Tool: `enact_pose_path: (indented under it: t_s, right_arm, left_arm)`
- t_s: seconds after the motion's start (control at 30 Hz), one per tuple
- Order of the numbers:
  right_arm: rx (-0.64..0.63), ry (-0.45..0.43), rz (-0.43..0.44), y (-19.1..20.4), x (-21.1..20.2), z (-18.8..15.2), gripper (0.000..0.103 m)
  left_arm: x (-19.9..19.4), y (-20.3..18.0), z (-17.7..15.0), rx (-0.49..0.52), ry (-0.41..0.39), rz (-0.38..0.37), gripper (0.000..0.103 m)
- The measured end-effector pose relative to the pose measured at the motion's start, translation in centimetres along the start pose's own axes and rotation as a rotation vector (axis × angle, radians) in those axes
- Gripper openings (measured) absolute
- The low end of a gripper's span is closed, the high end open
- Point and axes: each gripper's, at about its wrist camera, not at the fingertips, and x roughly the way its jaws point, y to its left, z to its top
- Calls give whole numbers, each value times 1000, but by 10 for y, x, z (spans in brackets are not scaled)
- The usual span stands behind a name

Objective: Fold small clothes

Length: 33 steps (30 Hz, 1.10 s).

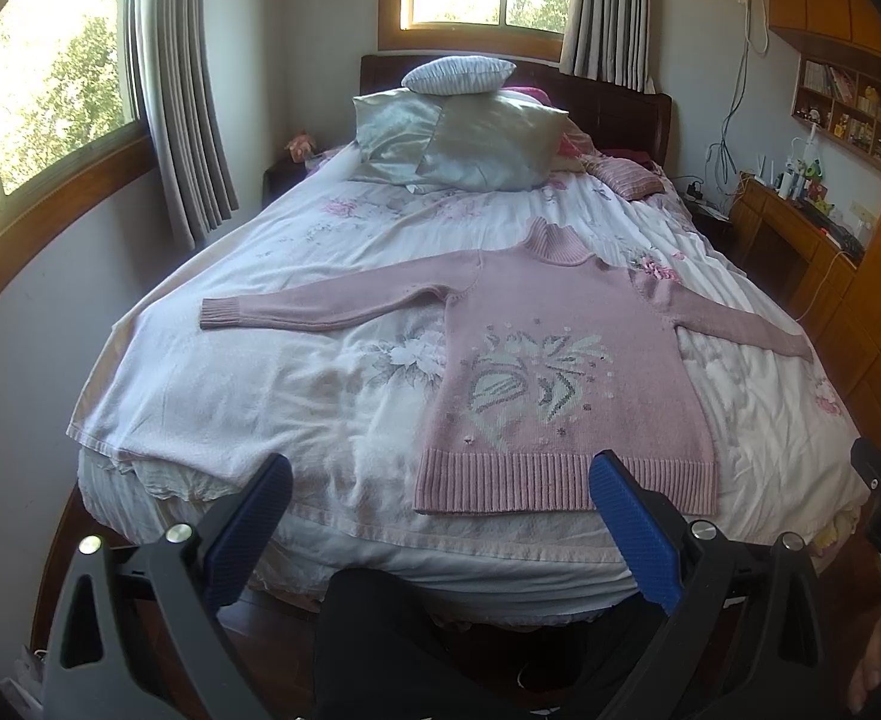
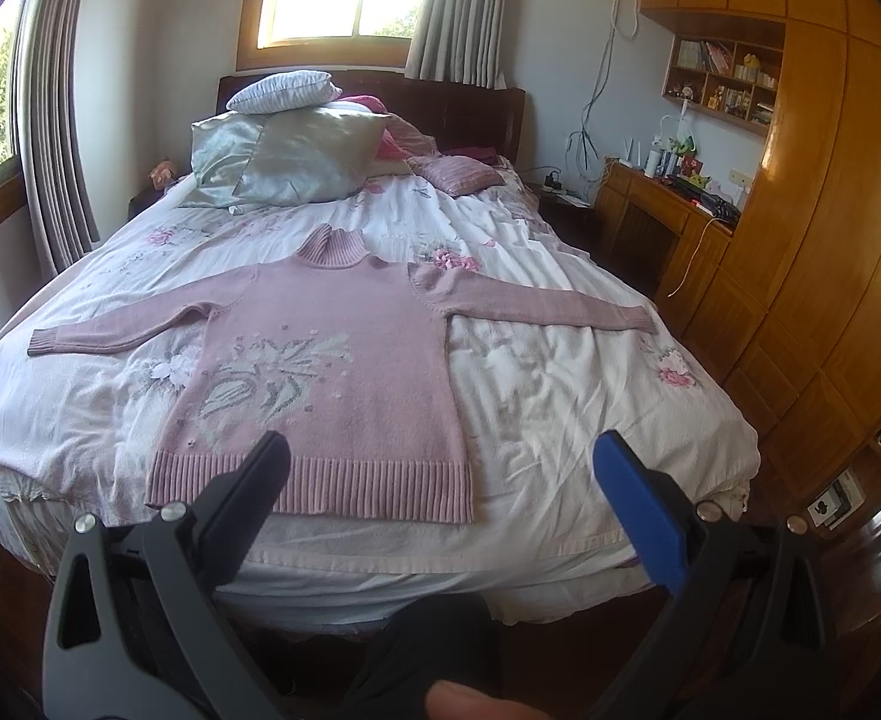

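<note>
A pink knitted turtleneck sweater (image 1: 560, 354) (image 2: 332, 360) with a pale leaf pattern lies flat, front up, on the bed, both sleeves spread out to the sides and its ribbed hem toward me. My left gripper (image 1: 440, 480) hangs open above the foot of the bed, just short of the hem, holding nothing. My right gripper (image 2: 443, 468) is open too, hovering before the hem's right end, with nothing between its fingers. A piece of the other gripper shows at the edge of each wrist view.
The bed (image 1: 230, 396) carries a white floral quilt, with pillows (image 1: 458, 138) stacked at the headboard. A wooden wardrobe (image 2: 812, 240) and desk (image 2: 668, 222) stand along the right. Curtained windows (image 1: 50, 72) are on the left and behind. A dark trouser leg (image 1: 380, 642) shows below.
</note>
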Motion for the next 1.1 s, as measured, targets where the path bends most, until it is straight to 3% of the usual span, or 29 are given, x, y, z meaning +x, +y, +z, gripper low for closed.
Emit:
enact_pose_path:
  t_s: [0.47, 0.73, 0.8, 0.87, 0.93, 1.0, 1.1]
  right_arm:
    - [-4, 12, -7, -1, 8, 3, 100]
    - [-19, 24, -44, -6, 39, 5, 101]
    - [-8, -10, -11, -16, 55, 8, 100]
    - [13, -56, 127, -31, 73, 10, 100]
    - [43, -10, 138, -49, 107, 16, 100]
    - [94, 41, 160, -73, 143, 24, 100]
    - [231, 97, 192, -122, 199, 35, 100]
  left_arm:
    - [7, 7, 7, -4, 18, 4, 99]
    - [28, -6, 11, -2, 34, -2, 99]
    - [38, -9, 12, 1, 21, -70, 99]
    - [56, -8, 12, -12, 6, -200, 99]
    - [78, -5, 16, -62, 13, -334, 99]
    - [101, -11, 23, -60, 29, -359, 99]
    - [120, -36, 33, 55, -22, -316, 99]
